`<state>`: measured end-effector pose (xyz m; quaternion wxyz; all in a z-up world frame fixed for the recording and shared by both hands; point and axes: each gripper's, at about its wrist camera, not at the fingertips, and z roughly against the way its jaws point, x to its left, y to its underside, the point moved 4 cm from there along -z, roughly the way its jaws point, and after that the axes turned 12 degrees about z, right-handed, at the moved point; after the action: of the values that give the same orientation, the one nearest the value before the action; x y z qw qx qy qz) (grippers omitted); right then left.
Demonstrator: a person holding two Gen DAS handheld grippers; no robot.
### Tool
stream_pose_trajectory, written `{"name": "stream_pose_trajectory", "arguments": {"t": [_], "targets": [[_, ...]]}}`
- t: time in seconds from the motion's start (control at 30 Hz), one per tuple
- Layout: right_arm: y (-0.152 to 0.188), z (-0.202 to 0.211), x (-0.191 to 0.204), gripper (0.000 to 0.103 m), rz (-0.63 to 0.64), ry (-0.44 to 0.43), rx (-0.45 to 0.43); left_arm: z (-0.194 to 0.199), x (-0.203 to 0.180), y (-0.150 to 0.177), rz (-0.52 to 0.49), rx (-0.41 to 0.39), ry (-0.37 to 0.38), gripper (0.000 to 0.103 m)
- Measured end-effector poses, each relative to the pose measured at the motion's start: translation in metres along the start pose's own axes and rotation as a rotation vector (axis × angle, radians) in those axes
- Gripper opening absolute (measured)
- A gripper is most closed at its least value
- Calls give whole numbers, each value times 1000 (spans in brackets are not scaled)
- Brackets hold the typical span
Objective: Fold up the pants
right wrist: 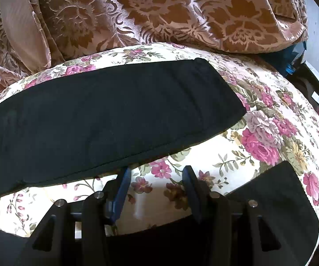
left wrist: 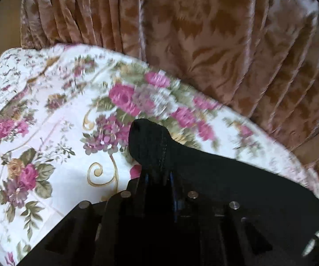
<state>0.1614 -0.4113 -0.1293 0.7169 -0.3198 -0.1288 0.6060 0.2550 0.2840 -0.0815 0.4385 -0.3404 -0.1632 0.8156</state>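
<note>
Black pants point(right wrist: 106, 110) lie lengthwise across the floral bedspread point(right wrist: 259, 133), left to right.

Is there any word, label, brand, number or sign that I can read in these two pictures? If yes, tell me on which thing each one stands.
None: no readable text in either view.
Black pants: plain cloth, no tag or print visible.
Flowered bedcover: roses and leaves only, no letters.
Brown curtain: woven leaf pattern only.
Blue thing at the right wrist view's edge: too small and hidden to tell.
</note>
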Motion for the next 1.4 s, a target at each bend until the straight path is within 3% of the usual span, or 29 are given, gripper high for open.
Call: {"name": "stream_pose_trajectory", "arguments": {"t": [0.2,0.4,0.57,0.63,0.8,0.93,1.0,1.17,1.3,1.4], "targets": [[0,0,-1,49,-6,-6,-1,72,-26,17,-100,-104,138,16],[0,-1,-1,49,-5,-6,-1,145,-21,84,-181,-150,242,16],[1,-1,-1,49,-7,-7,0,172,12,127,-54,-131,299,15],[1,-1,-1,49,-5,-4,0,181,24,140,7,-136,310,7],[-2,12,2,50,27,50,-9,191,50,178,128,-99,338,6],[-12,52,18,49,69,99,-119,186,59,196,148,-85,340,6],[-17,74,35,50,61,23,-168,180,61,203,147,-76,332,7],[-31,96,97,50,27,-356,-125,172,68,211,170,-70,338,7],[-37,96,145,50,0,-520,-41,165,73,218,186,-68,338,7],[-38,97,179,50,19,-583,-21,164,73,221,175,-82,337,7]]}}
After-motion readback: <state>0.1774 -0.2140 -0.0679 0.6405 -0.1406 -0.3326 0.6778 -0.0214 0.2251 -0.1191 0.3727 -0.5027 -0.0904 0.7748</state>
